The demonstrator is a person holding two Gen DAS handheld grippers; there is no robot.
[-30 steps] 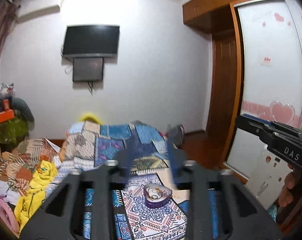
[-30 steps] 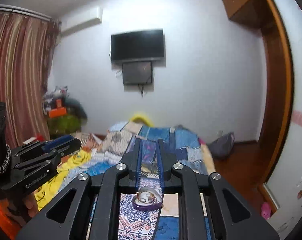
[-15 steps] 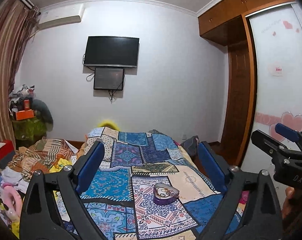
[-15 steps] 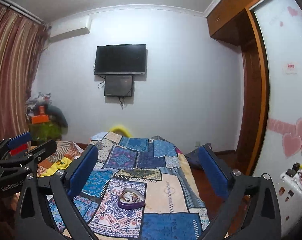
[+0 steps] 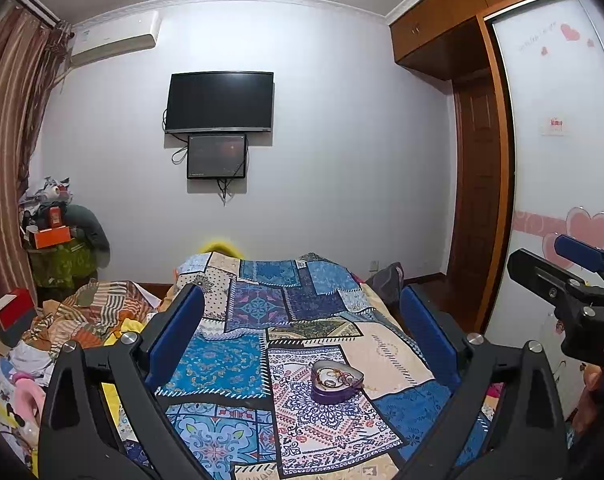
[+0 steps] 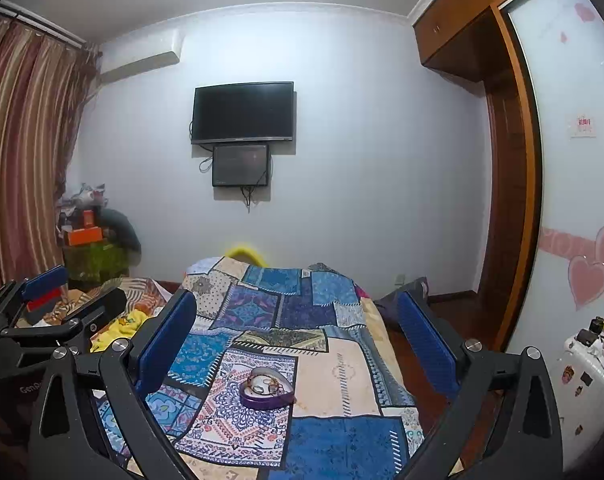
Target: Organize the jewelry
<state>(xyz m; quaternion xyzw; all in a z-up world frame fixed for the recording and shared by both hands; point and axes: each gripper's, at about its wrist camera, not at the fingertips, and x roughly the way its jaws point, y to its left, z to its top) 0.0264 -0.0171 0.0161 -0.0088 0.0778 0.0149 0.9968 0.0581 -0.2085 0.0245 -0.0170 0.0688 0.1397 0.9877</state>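
Left edge: heap of clothes [image 5: 61, 332] on the floor beside the bed, nothing of mine there.

Left gripper [image 5: 302, 344]: jaws spread wide, nothing between them, held above the near end of the bed [image 5: 221, 364], well apart from the work.

Centre: heart-shaped purple tin [image 5: 336, 382] sits lidless on the patchwork quilt. Jewelry [image 5: 336, 377] lies inside it: what looks like a ring or bangle plus a tangle of gold-toned chain. From the right wrist view the same tin [image 6: 266, 392] shows the pieces [image 6: 266, 386] bunched toward its middle.

Right gripper [image 6: 297, 340]: jaws also released and wide, empty, hovering short of the tin. Right of that, the wardrobe door with heart stickers [image 5: 558, 184].

Progress, my reading: pieces are gathered in the tin, neither gripper is carrying anything, so either sorting has not begun or only closing up remains. I see no lid and no second container.

Hard to make out: how many pieces there are, whether the chains are knotted. A thin glint on the quilt just right of the tin may be a stray chain; I cannot tell. The near quilt is cut off by both gripper bodies.
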